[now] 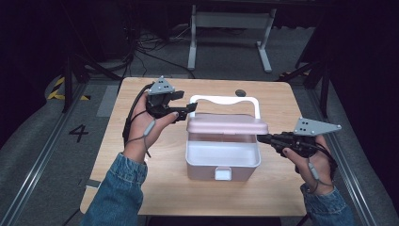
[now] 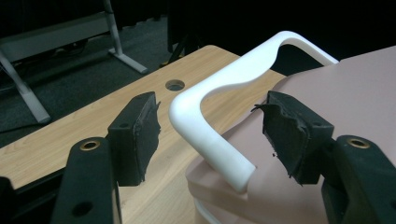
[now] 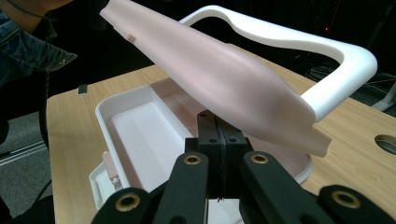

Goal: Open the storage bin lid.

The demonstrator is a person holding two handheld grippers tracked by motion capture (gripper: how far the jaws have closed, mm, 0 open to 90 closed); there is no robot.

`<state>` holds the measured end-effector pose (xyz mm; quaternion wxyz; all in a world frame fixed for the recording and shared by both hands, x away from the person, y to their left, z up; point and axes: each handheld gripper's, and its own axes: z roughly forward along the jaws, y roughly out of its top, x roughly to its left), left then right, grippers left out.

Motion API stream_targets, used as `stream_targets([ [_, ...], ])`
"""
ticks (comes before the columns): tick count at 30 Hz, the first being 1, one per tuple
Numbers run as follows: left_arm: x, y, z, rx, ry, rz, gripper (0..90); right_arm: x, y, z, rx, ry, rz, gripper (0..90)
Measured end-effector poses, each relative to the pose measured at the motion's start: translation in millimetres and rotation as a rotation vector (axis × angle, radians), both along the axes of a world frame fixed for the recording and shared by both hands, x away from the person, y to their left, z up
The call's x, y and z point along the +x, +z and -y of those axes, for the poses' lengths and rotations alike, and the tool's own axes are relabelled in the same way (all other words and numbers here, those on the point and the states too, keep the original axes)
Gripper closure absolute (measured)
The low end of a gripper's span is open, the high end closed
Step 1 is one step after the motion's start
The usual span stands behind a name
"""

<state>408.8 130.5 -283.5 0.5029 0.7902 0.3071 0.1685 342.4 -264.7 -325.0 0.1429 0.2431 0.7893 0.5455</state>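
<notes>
Tabletop: handle (image 2: 205, 121) between left tool (image 2: 210, 130) pads

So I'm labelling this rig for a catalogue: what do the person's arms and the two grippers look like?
Both forearms wear blue denim sleeves. The left gripper and right gripper are black, each topped by a grey three-cornered plate with small holes. A grey cable trails over each hand. Close up, the jaws are black with brass-coloured screw rings and rough, worn black pads.

You see a smooth matt pink plastic lid (image 3: 219, 79), a glossy white plastic handle (image 2: 224, 88), and a wood-grain table (image 1: 141, 183).
</notes>
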Motion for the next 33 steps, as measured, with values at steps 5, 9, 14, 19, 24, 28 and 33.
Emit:
stream_targets([
  [5, -17.7, -1.5, -10.9, 0.027, -0.009, 0.010, 36.1, 1.7, 4.0, 1.4, 0.017, -0.008, 0.013, 90.0],
  [9, -31.9, -2.8, -21.4, 0.028, -0.004, 0.010, 35.9, 3.7, 7.5, 2.4, 0.023, -0.020, 0.022, 90.0],
  [14, -39.8, -5.2, -25.1, 0.032, -0.010, 0.003, 35.5, 5.9, 10.7, 2.3, 0.026, -0.029, 0.029, 90.0],
  [19, -42.5, -7.0, -23.2, 0.027, -0.023, 0.002, 35.4, 9.9, 14.4, 5.2, 0.051, -0.053, 0.031, 90.0],
  [24, -41.9, -11.3, -20.8, 0.013, -0.021, 0.004, 35.2, 12.8, 16.6, 5.1, 0.072, -0.065, 0.037, 90.0],
  [28, -41.0, -15.7, -17.2, 0.033, -0.033, 0.000, 35.0, 14.5, 17.3, 4.4, 0.075, -0.077, 0.045, 90.0],
  [33, -37.4, -17.8, -10.5, 0.037, -0.042, 0.001, 34.4, 17.6, 18.7, 5.7, 0.098, -0.093, 0.047, 90.0],
])
